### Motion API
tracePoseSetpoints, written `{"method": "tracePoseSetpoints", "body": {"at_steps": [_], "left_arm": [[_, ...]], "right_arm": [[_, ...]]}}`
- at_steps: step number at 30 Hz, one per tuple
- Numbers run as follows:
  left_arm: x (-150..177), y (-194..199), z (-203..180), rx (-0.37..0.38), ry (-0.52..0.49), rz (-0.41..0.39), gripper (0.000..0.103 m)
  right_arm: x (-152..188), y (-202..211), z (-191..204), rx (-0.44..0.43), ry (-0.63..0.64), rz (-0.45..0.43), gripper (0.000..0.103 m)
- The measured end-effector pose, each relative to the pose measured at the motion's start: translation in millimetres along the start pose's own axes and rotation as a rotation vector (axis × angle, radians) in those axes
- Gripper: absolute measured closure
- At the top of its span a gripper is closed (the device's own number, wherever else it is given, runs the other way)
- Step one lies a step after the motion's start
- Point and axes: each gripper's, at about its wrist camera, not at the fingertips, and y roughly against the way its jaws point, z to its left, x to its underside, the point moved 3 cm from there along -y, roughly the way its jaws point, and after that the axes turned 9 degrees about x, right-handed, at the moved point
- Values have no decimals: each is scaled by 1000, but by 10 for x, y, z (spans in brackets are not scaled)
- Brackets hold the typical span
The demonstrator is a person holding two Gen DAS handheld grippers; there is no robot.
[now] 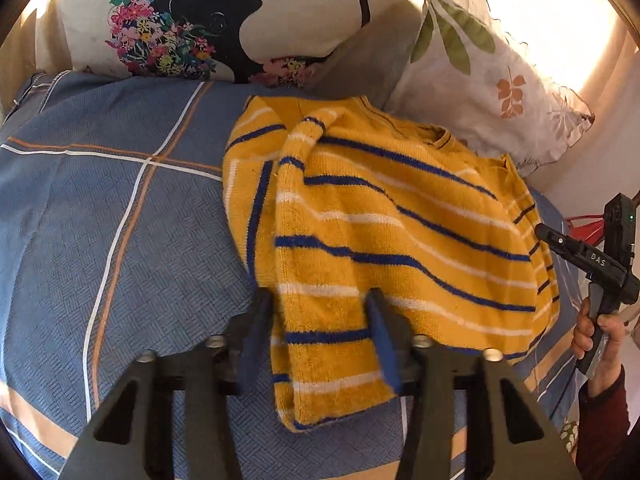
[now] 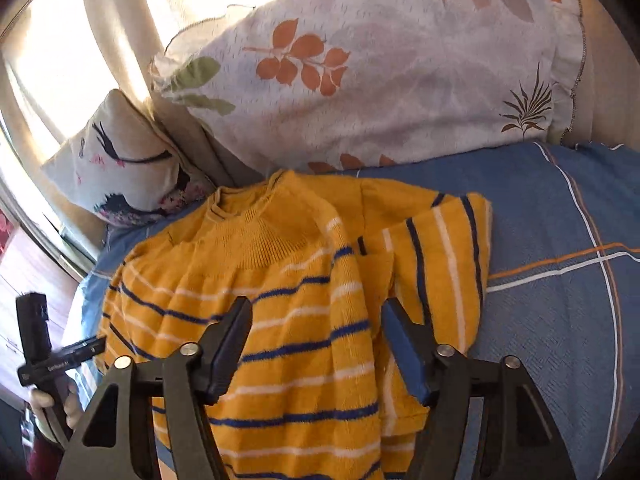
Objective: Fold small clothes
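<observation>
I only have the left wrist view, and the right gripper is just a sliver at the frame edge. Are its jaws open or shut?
Observer: Open. In the right wrist view the right gripper has its jaws spread wide, and the yellow striped sweater shows in the gap, not pinched.
Operator: What is it aimed at?
Observer: The sweater's body below the ribbed collar. The folded-over flap lies toward that view's right side.
Operator: How does my left gripper look from there?
Observer: The left gripper has its tip at the sweater's edge on that view's left. I cannot tell whether it touches.
</observation>
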Motion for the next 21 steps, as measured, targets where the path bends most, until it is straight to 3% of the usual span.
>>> {"method": "tracePoseSetpoints", "body": {"at_steps": [1, 2, 4, 7, 9, 10, 11, 12, 14, 15, 18, 21], "left_arm": [[-30, 24, 36, -8, 15, 1, 86], [-77, 88, 93, -8, 43, -13, 89], [-171, 245, 216, -84, 68, -56, 96], [-215, 452, 352, -184, 82, -108, 96], [-197, 562, 345, -170, 66, -145, 96], [-177, 609, 341, -148, 73, -164, 96], [-157, 637, 323, -123, 79, -178, 93], [-140, 652, 299, -92, 80, -193, 85], [-160, 630, 252, -15, 80, -230, 71], [-138, 591, 221, 15, 75, -243, 69], [-111, 339, 199, 37, 80, -227, 69], [-54, 158, 249, 67, 111, -210, 69]], "right_arm": [[35, -42, 8, 24, 25, 22, 95], [51, -73, -19, 60, 31, 35, 96], [19, -64, -152, 126, 4, 20, 96], [-42, -8, -325, 159, -47, 7, 92], [-82, 118, -290, 159, -50, -39, 90], [-118, 193, -234, 163, -44, -68, 80], [-158, 285, -170, 175, -47, -107, 61], [-195, 366, -86, 169, -50, -149, 54], [-301, 379, 250, 78, -4, -174, 53], [-343, 314, 477, 20, 41, -148, 53], [-359, 15, 1218, -159, 185, -33, 53], [-381, -363, 1926, -245, 304, 60, 53]]}}
